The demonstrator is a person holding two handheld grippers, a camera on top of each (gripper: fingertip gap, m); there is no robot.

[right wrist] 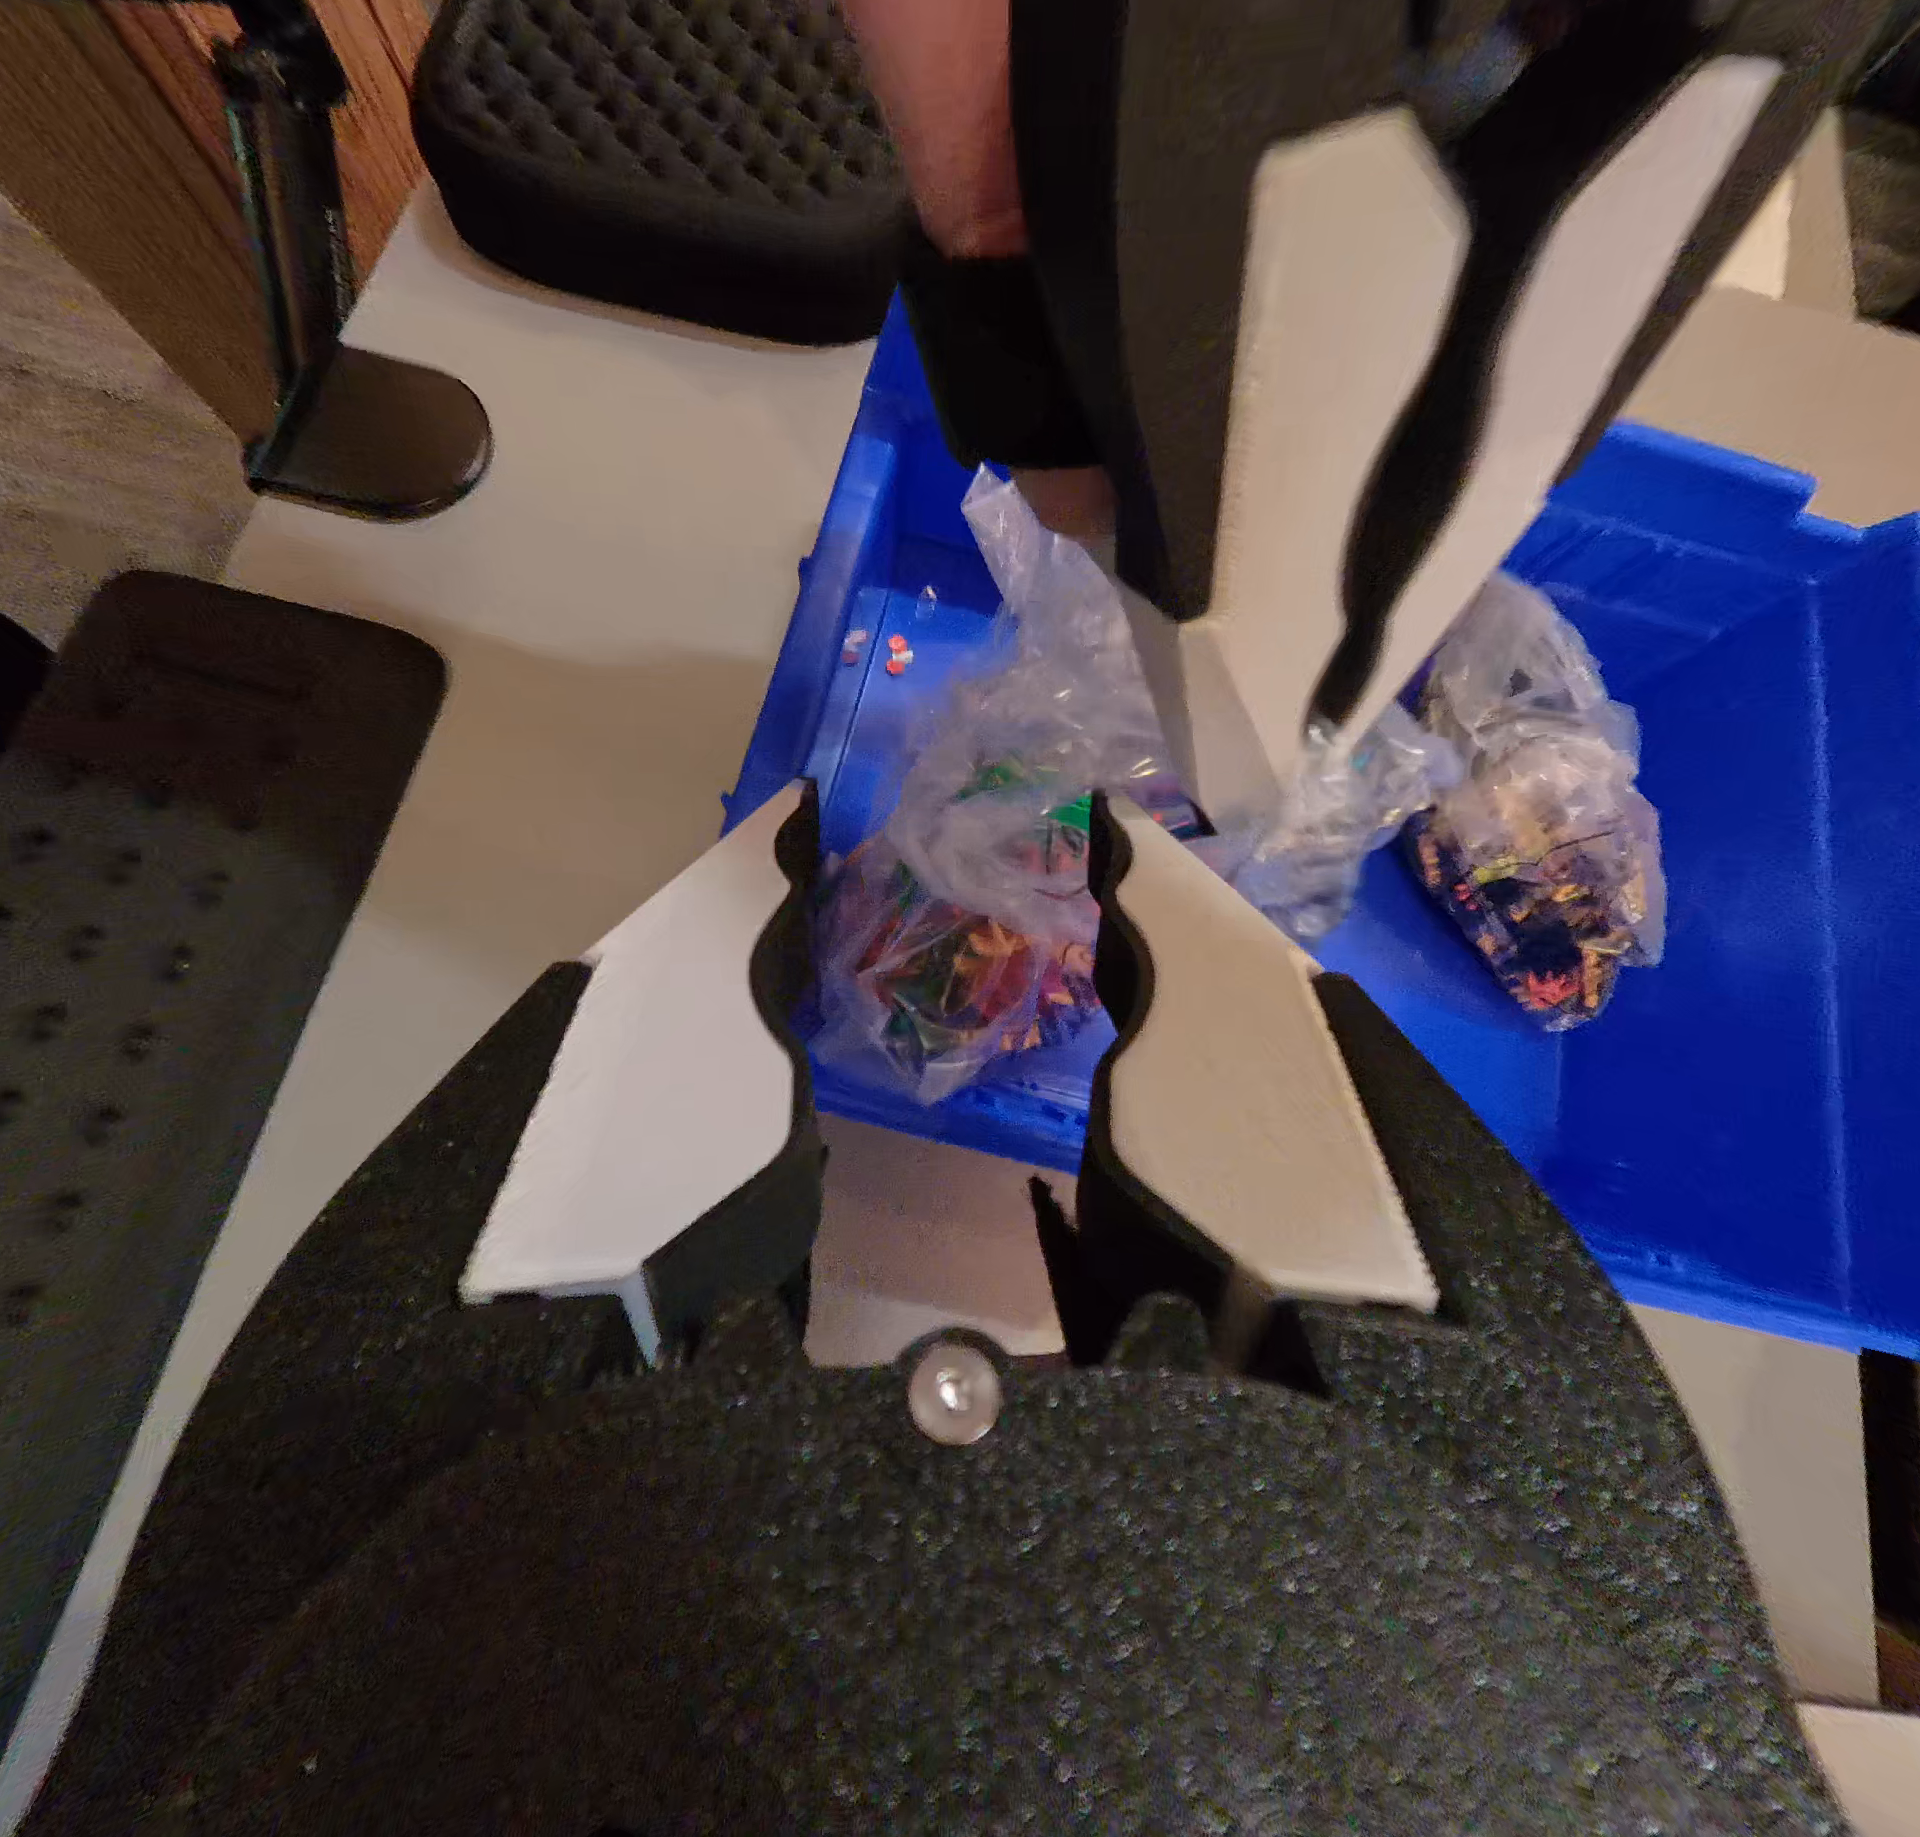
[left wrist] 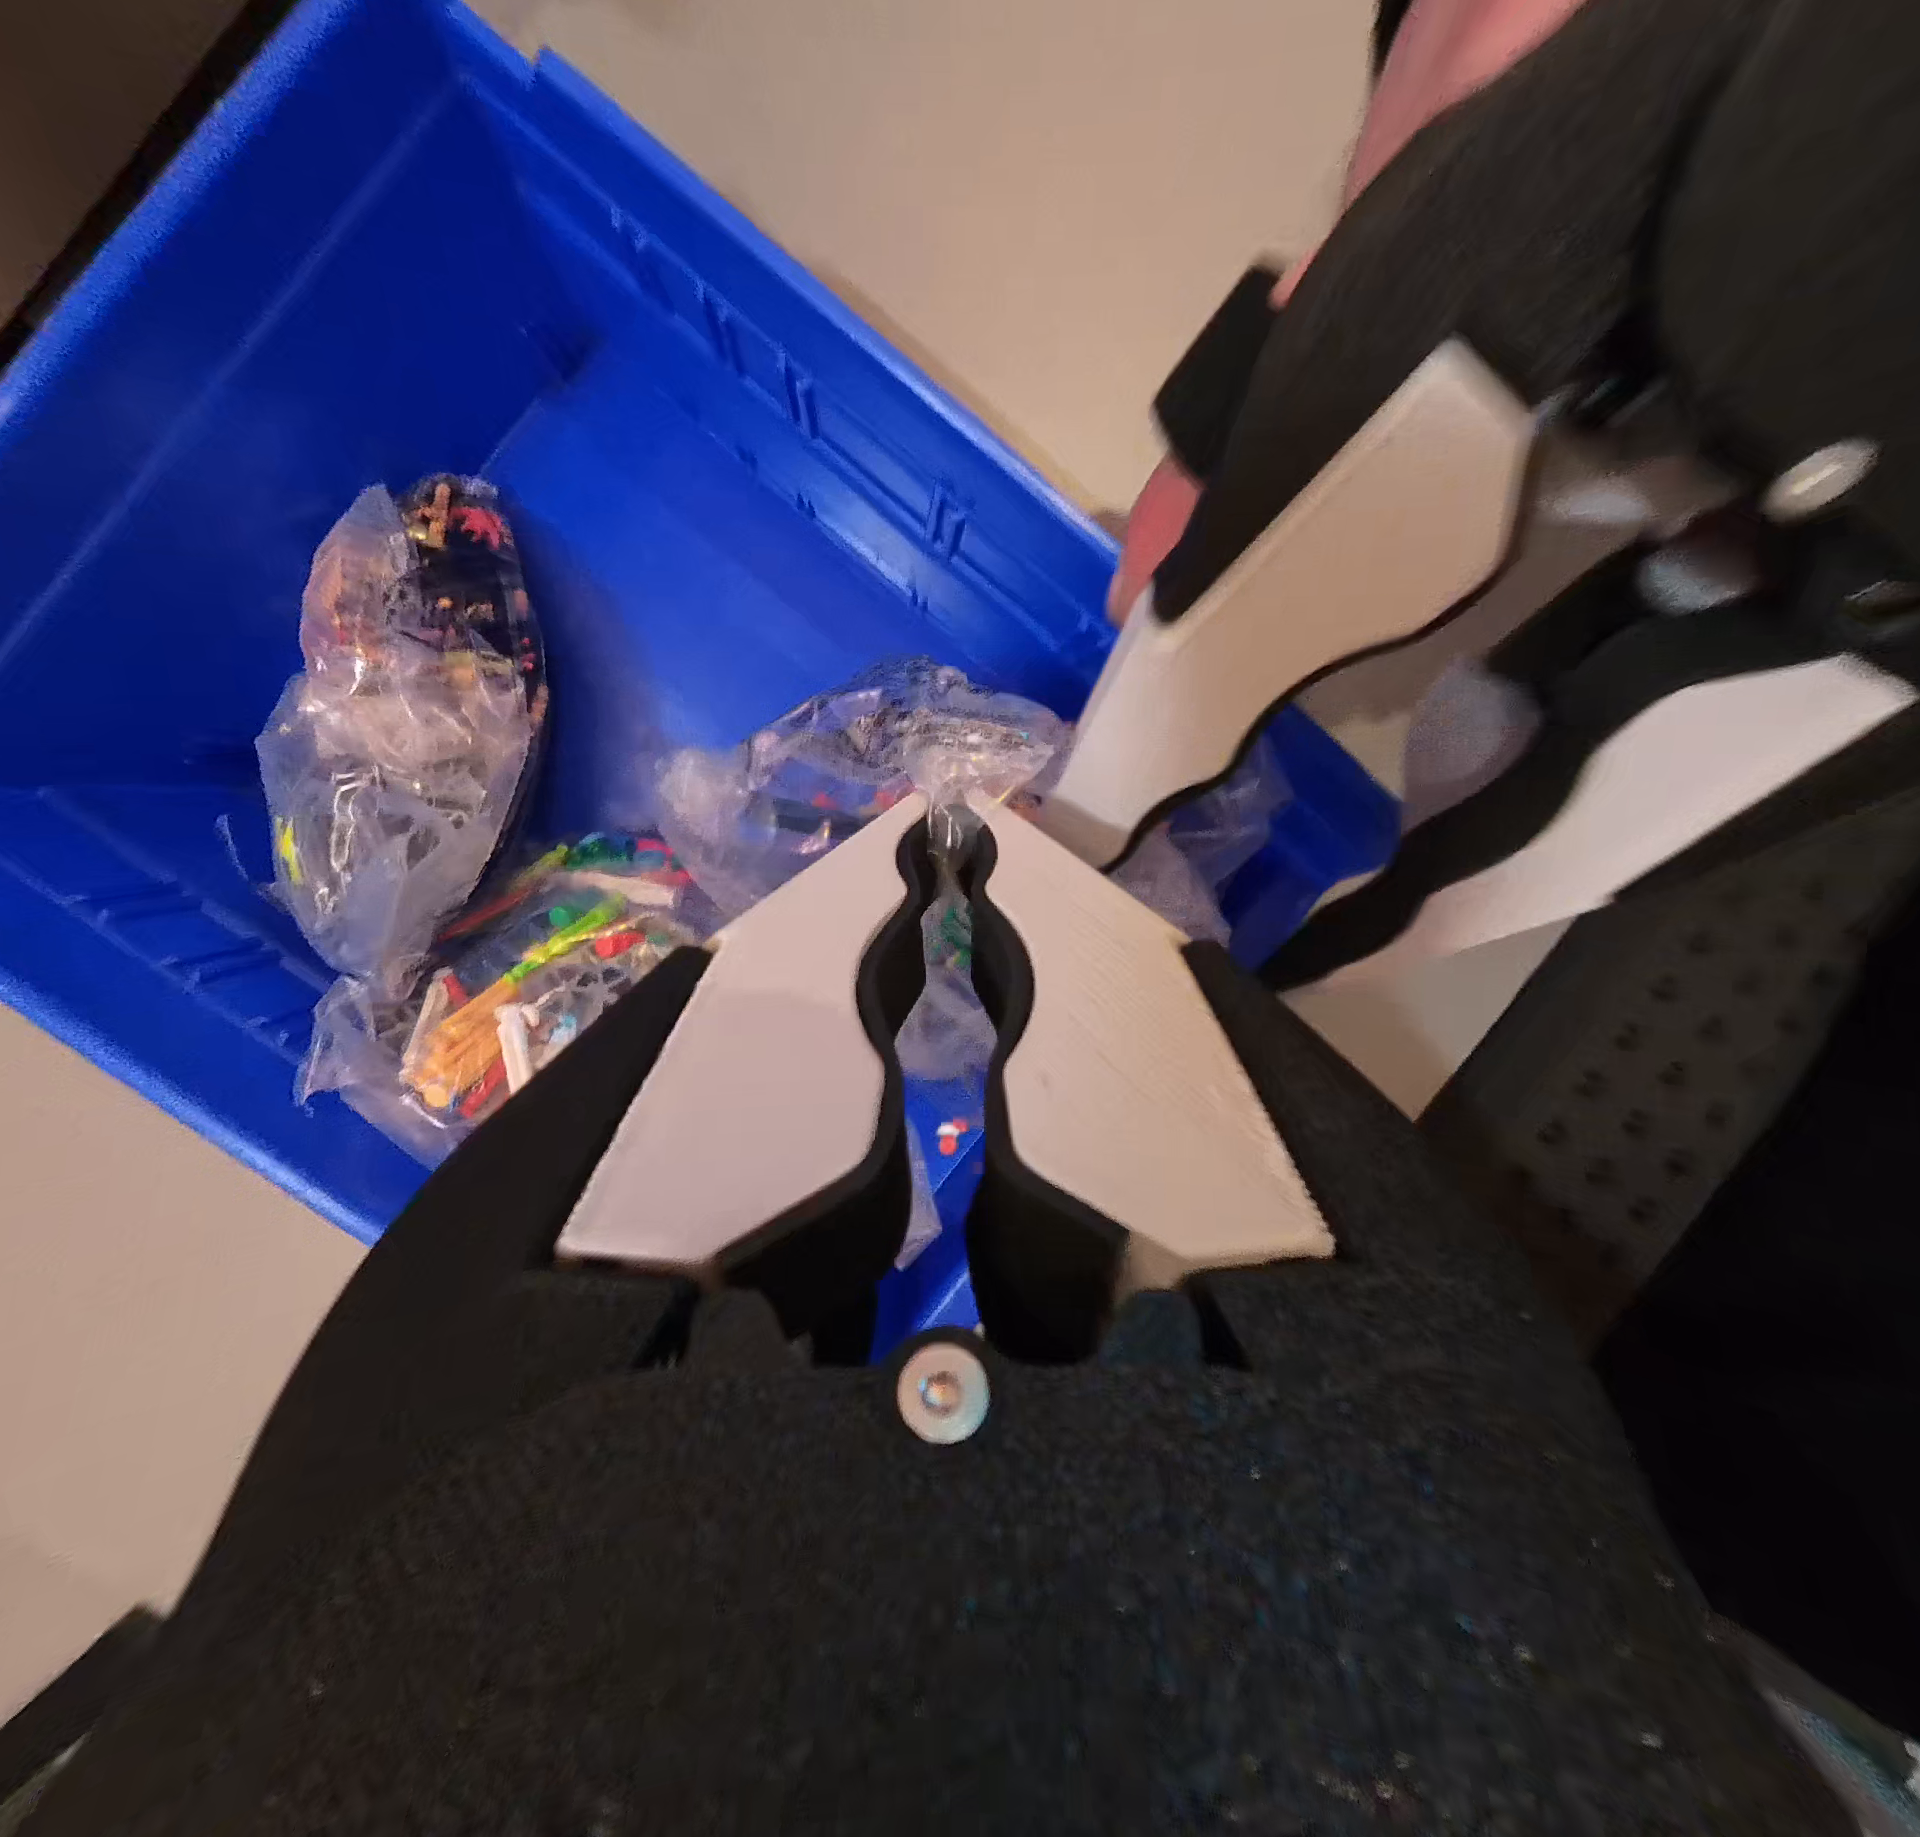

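Note:
A blue plastic bin (left wrist: pixel 343 353) on a pale table holds clear plastic bags of small colourful pieces. My left gripper (left wrist: pixel 948 831) is shut on the crumpled neck of one clear bag (left wrist: pixel 873 748) inside the bin. It also shows in the right wrist view (right wrist: pixel 1299 748), reaching down from above onto that bag (right wrist: pixel 1340 831). My right gripper (right wrist: pixel 951 811) is open and empty. Its fingers stand on either side of a bag with bright contents (right wrist: pixel 956 956) at the bin's near wall, apart from it. A bag with dark contents (right wrist: pixel 1527 852) lies farther in.
Another bag of coloured sticks (left wrist: pixel 540 998) lies by the bin's near wall. A few loose small pieces (right wrist: pixel 883 649) lie on the bin floor. Black perforated pads (right wrist: pixel 655 125) (right wrist: pixel 156 904) and a black stand base (right wrist: pixel 374 437) sit on the table. A person's hand (left wrist: pixel 1153 530) holds the right gripper.

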